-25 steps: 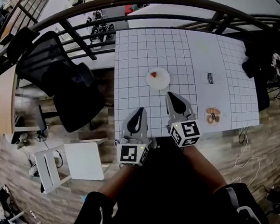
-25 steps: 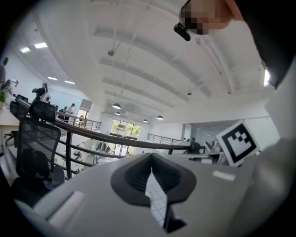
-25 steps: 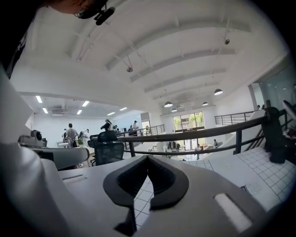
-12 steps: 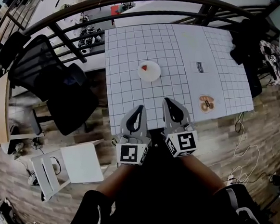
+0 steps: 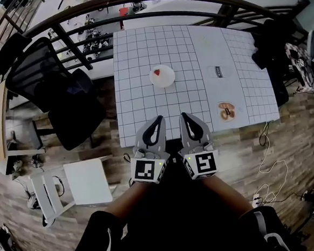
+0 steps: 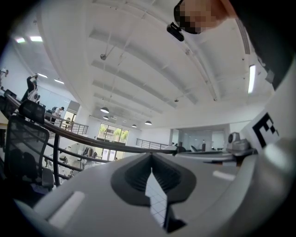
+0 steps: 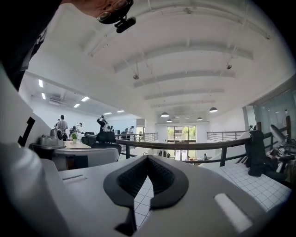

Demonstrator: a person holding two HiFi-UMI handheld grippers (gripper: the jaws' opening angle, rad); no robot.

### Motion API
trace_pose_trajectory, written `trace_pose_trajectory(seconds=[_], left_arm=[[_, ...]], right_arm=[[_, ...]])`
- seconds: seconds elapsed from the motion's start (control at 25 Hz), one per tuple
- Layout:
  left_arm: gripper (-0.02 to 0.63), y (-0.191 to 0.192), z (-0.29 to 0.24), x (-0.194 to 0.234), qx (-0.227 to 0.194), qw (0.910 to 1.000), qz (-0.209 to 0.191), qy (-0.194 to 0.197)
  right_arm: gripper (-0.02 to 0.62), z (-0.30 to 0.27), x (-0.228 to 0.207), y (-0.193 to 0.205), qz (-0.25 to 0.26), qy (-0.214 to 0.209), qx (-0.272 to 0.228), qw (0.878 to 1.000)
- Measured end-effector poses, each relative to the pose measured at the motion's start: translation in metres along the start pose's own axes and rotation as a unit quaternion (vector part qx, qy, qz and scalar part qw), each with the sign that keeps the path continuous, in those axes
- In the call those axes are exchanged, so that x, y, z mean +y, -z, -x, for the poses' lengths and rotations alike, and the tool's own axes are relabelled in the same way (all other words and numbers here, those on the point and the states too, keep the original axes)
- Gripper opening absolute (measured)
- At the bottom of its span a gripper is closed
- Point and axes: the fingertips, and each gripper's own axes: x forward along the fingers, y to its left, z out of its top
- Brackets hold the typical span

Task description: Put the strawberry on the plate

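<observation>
A small red strawberry (image 5: pixel 156 72) is lying on a round white plate (image 5: pixel 166 81), toward the plate's left side, and the plate is sitting near the middle of the white grid-lined counter (image 5: pixel 139 104). The grey left gripper (image 5: pixel 157 119) and the grey right gripper (image 5: pixel 184 116) are hovering side by side over the counter's near edge, both pointing toward the plate and well apart from it. Each gripper view is showing its jaws clenched together with nothing between them, only a sliver of the gridded counter showing past the dark pads. A small brown-and-tan object (image 5: pixel 226 111) is lying on the counter to the right of the grippers. A black office chair (image 5: pixel 51 87) is standing to the left of the counter.
</observation>
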Motion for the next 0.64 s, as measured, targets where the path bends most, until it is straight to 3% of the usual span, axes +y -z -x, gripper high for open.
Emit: trace_pose_trajectory(seconds=[0.64], left_arm=[[0.008,0.019,-0.017,-0.026,0.041,0.9990,-0.008,0.019]], right_arm=[[-0.002,0.004,-0.009,0.002,-0.016,-0.014,0.004,1.000]])
